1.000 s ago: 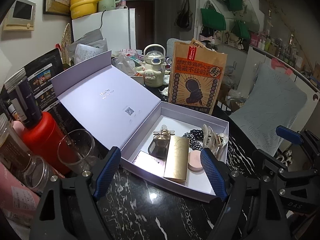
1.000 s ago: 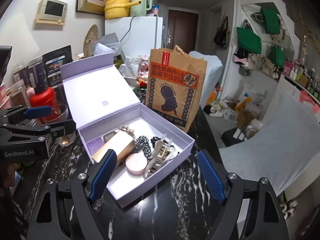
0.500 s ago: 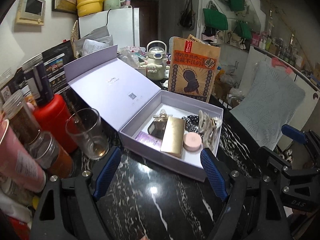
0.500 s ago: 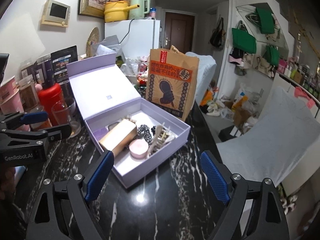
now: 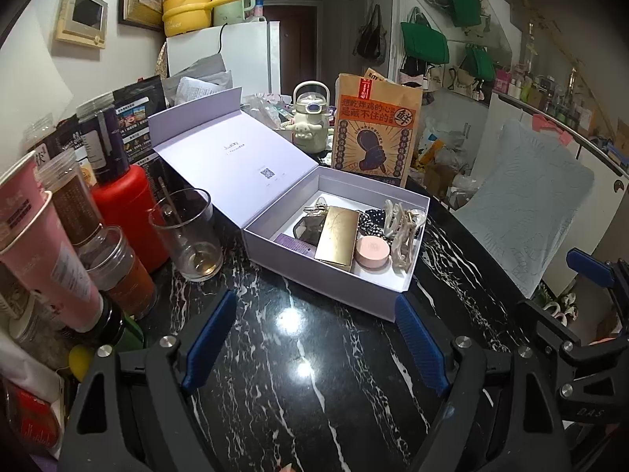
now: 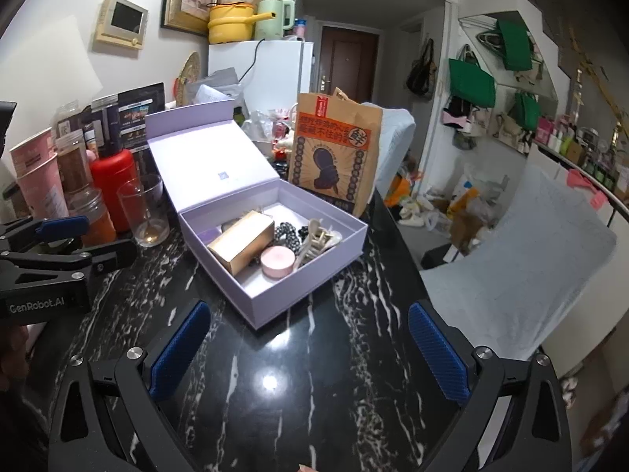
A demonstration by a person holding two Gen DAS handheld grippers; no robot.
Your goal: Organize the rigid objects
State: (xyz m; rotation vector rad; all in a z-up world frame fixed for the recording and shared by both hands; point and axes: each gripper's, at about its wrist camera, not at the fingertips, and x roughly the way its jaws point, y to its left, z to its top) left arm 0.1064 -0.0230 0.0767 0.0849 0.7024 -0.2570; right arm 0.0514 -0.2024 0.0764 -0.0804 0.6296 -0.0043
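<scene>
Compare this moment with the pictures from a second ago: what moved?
Both hand-held grippers, left and right, pulled back from the lavender box, which now sits farther from the fingers. Nothing was grasped or released. Both stayed open; the box contents and open lid are unchanged.
</scene>
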